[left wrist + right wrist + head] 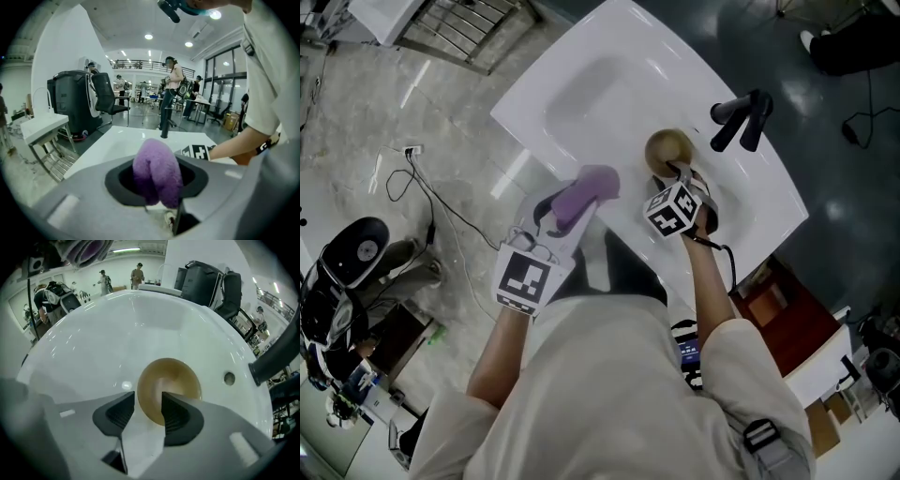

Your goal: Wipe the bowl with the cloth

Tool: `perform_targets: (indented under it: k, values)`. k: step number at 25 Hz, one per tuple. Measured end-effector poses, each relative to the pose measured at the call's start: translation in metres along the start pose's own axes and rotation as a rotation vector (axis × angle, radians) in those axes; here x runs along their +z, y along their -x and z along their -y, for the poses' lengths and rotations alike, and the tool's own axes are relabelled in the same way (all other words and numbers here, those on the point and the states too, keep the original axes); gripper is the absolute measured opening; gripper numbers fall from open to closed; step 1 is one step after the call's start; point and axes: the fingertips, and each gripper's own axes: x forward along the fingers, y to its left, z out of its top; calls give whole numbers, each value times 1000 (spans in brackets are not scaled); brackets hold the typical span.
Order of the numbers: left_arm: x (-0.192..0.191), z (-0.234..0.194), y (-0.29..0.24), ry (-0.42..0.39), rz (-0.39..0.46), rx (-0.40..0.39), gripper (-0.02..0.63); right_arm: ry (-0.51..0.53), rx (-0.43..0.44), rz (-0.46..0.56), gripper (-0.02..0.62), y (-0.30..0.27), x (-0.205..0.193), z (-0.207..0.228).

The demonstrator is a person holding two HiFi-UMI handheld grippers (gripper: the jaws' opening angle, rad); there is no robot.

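Note:
A brown bowl (668, 150) (171, 378) sits upright in the white sink (591, 94) near the black faucet (741, 117). My right gripper (682, 174) (147, 411) points steeply down over the bowl's near rim. Its jaws stand apart with the rim between them, and a gap shows between the left pad (123, 412) and the rim. My left gripper (567, 208) (157, 177) hovers over the sink's front edge, left of the bowl, shut on a folded purple cloth (586, 190) (157, 164). The cloth is clear of the bowl.
The sink's overflow hole (228, 378) lies right of the bowl, below the faucet (276, 357). Cables (422, 187) trail on the floor to the left, with a metal rack (459, 28) beyond. Several people and chairs stand in the room behind.

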Motion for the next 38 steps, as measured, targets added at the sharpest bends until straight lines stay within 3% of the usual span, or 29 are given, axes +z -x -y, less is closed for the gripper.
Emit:
perform_targets:
  k: [6, 10, 15, 17, 23, 33, 38]
  values:
    - [-8, 1, -2, 18, -15, -21, 129, 100, 3, -52, 189, -16, -8, -1]
    - [-7, 1, -3, 42, -7, -39, 129, 193, -42, -119, 166, -24, -21, 1]
    - [-10, 4, -5, 68, -7, -55, 129, 203, -71, -145, 153, -27, -27, 2]
    - [-12, 5, -6, 78, -9, -64, 129, 228, -89, -158, 91, -28, -28, 5]
    - [-11, 6, -7, 84, -6, -72, 129, 267, -106, -146, 36, -25, -22, 4]
    - [-7, -1, -3, 88, 8, -53, 129, 105, -48, -18, 12, 1, -3, -9]
    - [2, 0, 4, 75, 29, -62, 129, -110, 49, 105, 12, 27, 12, -13]
